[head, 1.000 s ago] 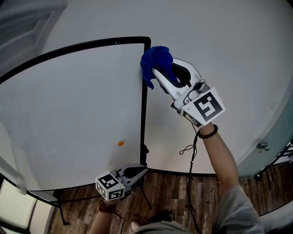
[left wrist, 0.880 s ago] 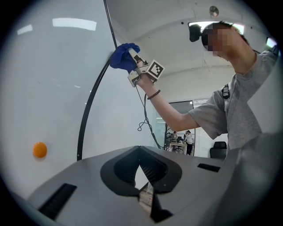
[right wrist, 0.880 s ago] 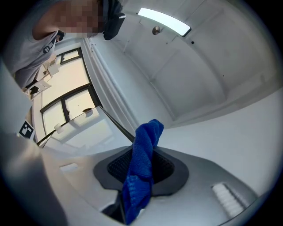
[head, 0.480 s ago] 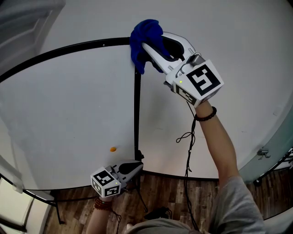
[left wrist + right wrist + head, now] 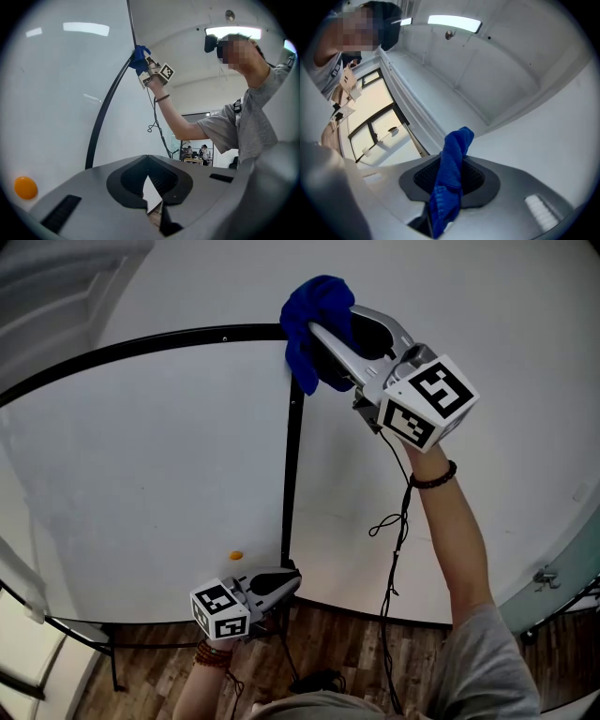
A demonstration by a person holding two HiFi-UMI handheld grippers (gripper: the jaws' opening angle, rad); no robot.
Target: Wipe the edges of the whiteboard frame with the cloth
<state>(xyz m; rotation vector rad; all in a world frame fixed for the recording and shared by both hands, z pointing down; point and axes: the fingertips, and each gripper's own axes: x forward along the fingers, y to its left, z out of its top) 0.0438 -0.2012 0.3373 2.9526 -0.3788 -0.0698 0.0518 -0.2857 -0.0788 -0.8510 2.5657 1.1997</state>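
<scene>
Wiping in progress, stage judged partial: cloth [image 5: 305, 343] clenched in right gripper [image 5: 326, 322], pressed on far right corner of whiteboard frame [image 5: 292, 456]; left gripper [image 5: 291, 579] closed, empty, by near right corner; which edges remain unwiped cannot be told.
</scene>
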